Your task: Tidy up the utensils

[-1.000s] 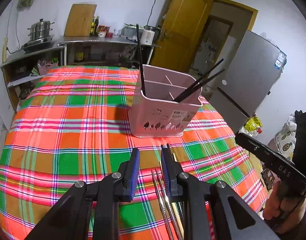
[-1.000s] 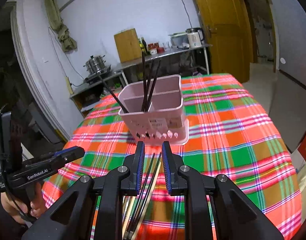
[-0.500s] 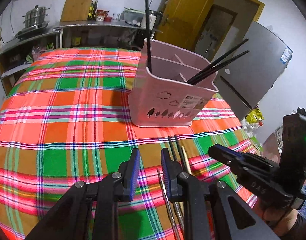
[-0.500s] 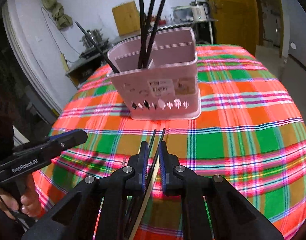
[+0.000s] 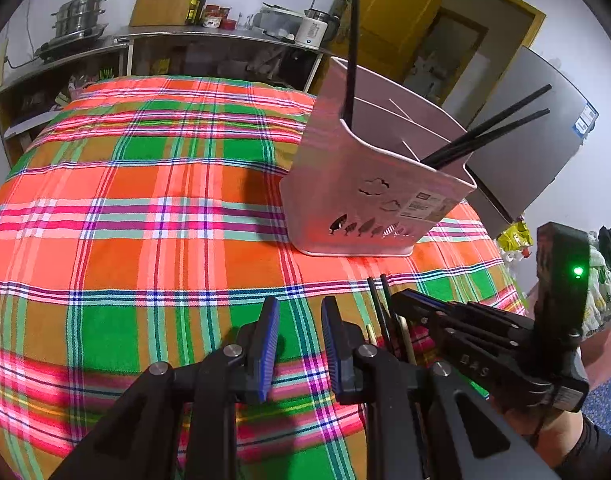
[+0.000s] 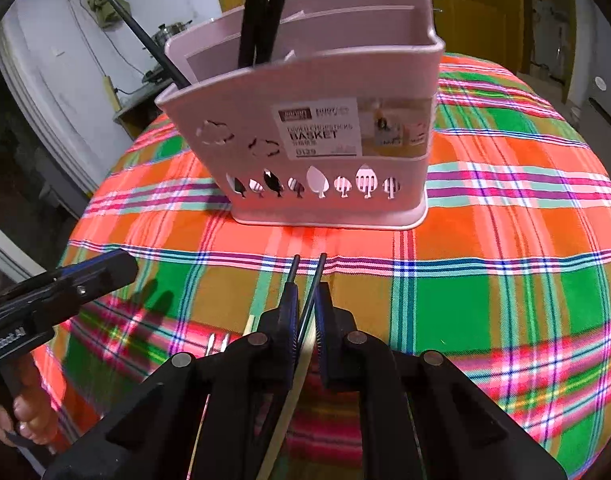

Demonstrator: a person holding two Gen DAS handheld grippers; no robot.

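Note:
A pink chopsticks basket stands on the plaid tablecloth and holds several black chopsticks. More utensils lie on the cloth in front of it. My right gripper is low over them. Its jaws are closing, with a black chopstick pinched slantwise between the pads and a pale chopstick beneath. A second black chopstick lies at the left pad's tip. My left gripper hovers just left of the pile, open with nothing between its pads.
Two metal utensil tips show on the cloth left of my right gripper. Behind the table are a counter with a steel pot, a yellow door and a grey fridge. The table's rounded edge drops off at right.
Both grippers sank toward the cloth and came nearer the basket. The right jaws narrowed onto the black chopstick. The right gripper moved in beside the left one.

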